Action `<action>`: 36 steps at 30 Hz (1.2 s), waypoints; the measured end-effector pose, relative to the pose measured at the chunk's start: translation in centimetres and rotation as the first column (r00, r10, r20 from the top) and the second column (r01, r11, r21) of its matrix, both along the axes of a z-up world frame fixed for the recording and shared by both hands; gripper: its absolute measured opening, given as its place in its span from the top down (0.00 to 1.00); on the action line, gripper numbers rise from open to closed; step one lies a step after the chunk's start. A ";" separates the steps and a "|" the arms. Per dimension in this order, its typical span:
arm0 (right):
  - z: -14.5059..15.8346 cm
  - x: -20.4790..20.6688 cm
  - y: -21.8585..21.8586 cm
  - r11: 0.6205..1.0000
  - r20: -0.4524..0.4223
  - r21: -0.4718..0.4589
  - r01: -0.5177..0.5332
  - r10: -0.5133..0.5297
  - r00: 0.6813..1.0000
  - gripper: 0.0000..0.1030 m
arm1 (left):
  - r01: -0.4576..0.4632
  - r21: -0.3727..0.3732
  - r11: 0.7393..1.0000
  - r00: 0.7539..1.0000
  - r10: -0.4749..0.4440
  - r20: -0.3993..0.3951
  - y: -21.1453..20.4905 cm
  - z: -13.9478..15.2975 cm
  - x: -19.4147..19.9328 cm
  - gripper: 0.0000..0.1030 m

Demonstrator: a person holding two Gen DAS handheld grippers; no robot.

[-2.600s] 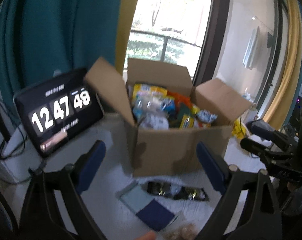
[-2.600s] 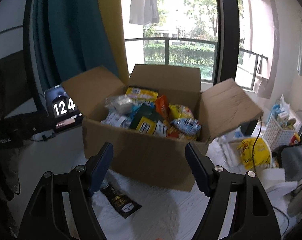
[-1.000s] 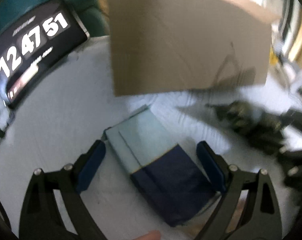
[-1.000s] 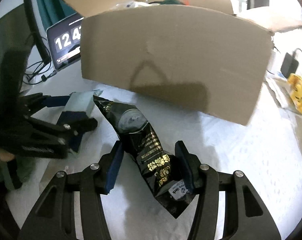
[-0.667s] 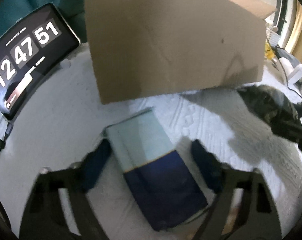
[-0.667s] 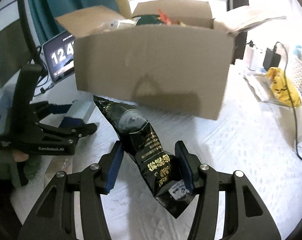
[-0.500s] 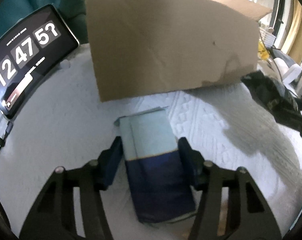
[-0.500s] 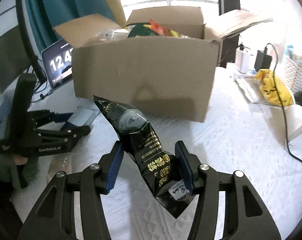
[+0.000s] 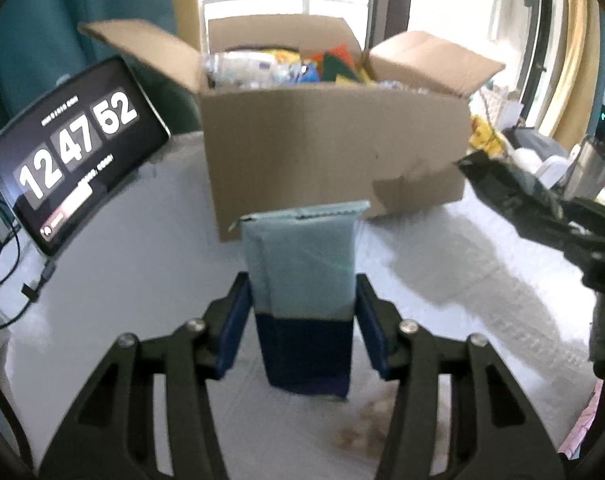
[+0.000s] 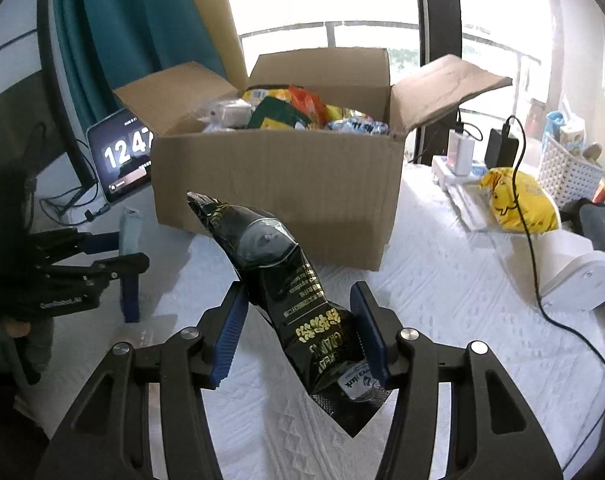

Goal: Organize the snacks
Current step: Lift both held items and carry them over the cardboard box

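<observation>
Snack packet, pale-blue over navy

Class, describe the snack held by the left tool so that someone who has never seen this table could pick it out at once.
Find the open cardboard box full of snacks on the white table. In front of it, the left tool grips a flat packet held upright. Unlike the glossy black bag in the right tool, it is two-toned: pale blue above, navy below.

I'm getting strong daylight through the window behind the cardboard box, blown out to white glare. My left wrist view is soft with motion blur; the right is sharper, and both bend and darken at the fisheye edges.
</observation>
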State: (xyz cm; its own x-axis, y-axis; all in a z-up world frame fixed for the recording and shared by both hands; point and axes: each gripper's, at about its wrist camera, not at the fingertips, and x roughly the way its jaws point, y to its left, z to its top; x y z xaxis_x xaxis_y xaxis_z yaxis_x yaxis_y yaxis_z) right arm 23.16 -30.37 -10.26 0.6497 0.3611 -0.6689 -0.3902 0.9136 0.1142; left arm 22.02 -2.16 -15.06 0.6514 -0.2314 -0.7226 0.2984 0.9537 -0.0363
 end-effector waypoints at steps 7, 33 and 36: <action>1.7 -0.6 -0.1 1.000 0.040 0.004 0.006 -0.006 0.999 0.45 | 0.018 -0.022 1.000 0.998 -0.017 0.062 0.2 2.6 -0.8 0.50; 7.6 1.5 -2.2 0.999 0.180 0.025 0.042 -0.046 0.983 0.45 | 0.065 -0.052 0.996 0.960 -0.048 0.276 -1.1 11.3 2.9 0.50; 7.8 1.9 -2.5 0.998 0.187 0.026 0.048 -0.052 0.981 0.45 | 0.075 -0.056 0.996 0.955 -0.056 0.291 -1.8 12.1 3.6 0.50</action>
